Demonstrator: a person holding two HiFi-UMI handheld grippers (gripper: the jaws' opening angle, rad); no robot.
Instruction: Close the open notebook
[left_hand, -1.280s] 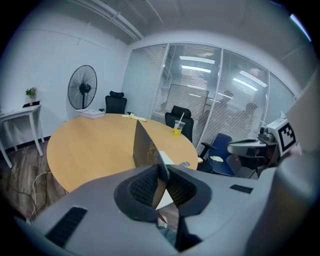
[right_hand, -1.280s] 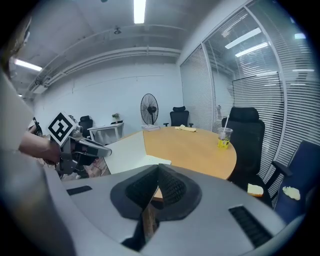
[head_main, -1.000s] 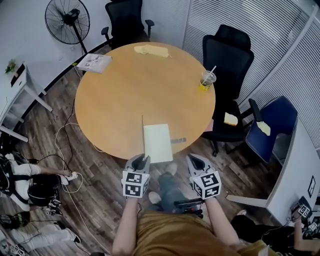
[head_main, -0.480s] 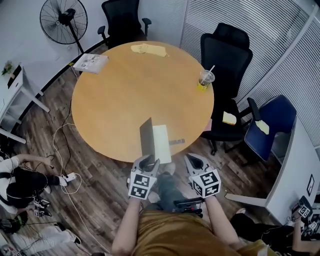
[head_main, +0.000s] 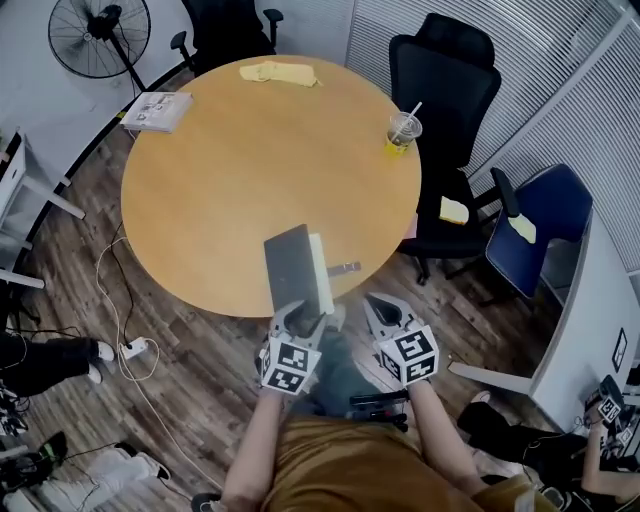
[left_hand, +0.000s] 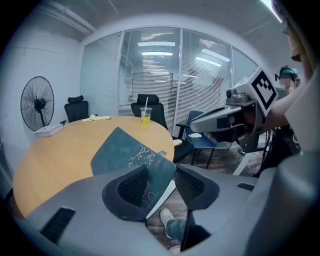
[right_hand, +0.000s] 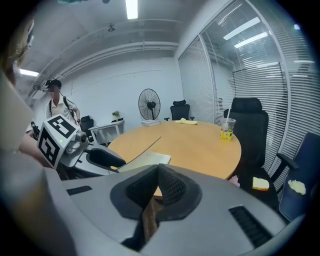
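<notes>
The left claw (head_main: 303, 318) is opening around the notebook (head_main: 292, 266) cover tilting over the table (head_main: 240, 160); the right claw (head_main: 383, 308) is hovering clenched, empty.

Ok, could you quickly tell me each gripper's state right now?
Left gripper: jaws opening, notebook cover loose between them.
Right gripper: jaws shut, empty.

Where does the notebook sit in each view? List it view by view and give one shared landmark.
Head view: notebook at the table's near edge, cover partly raised.
Left gripper view: lower centre, dark cover tilted.
Right gripper view: left of centre, white pages showing.
Shared landmark: the yellow drink cup.
</notes>
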